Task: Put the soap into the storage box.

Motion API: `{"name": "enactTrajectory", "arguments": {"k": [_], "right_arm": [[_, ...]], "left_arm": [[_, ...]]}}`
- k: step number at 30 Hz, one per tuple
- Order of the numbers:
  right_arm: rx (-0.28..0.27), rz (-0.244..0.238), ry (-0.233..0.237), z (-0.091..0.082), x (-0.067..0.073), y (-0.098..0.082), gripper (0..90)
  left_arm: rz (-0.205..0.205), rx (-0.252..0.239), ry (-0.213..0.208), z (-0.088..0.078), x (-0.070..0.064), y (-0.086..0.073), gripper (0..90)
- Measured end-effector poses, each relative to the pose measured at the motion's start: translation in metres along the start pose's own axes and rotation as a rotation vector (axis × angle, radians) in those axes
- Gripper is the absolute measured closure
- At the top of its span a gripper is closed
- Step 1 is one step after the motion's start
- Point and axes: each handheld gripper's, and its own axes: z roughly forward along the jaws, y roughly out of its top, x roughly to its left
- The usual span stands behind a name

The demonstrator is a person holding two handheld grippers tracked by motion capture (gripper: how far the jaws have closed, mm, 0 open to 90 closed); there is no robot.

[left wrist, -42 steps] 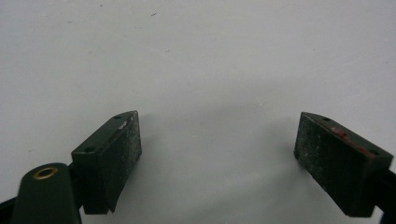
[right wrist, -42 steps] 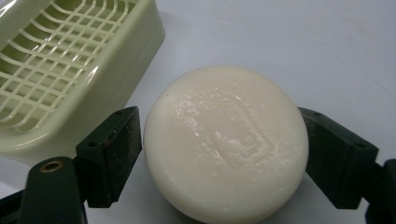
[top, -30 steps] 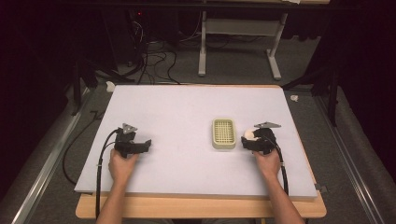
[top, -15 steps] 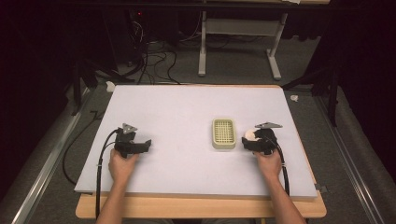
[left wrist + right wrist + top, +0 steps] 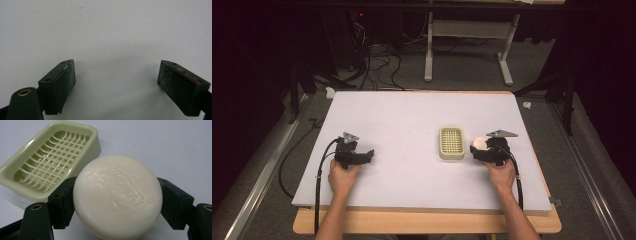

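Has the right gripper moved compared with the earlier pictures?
No. In the high view the right gripper, holding the soap, sits just right of the soap dish, the same as before.

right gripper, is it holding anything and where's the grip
The right gripper holds the round white soap bar, pinched at opposite sides of its rim.

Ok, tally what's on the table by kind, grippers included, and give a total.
Soap: 1, clamped in the right gripper
Soap dish: 1, holding nothing
Grippers: 2, the left gripper open over the bare table
Total: 4
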Motion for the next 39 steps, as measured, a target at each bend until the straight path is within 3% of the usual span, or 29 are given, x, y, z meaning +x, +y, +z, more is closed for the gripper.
{"name": "enactTrajectory", "arguments": {"k": [8, 10, 17, 39], "right_arm": [[-0.020, -0.008, 0.033, -0.008, 0.003, 0.004, 25.0], [-0.044, -0.005, 0.062, -0.013, 0.004, 0.006, 25.0], [-0.070, -0.038, 0.068, -0.022, 0.012, 0.014, 25.0], [-0.071, -0.097, 0.116, -0.026, 0.032, 0.031, 25.0]], "left_arm": [[0.000, -0.001, 0.001, 0.000, 0.000, 0.000, 15.3], [0.000, 0.000, 0.001, 0.000, 0.000, 0.000, 15.3], [0.000, 0.000, 0.001, 0.000, 0.000, 0.000, 15.3], [0.000, 0.000, 0.001, 0.000, 0.000, 0.000, 15.3]]}}
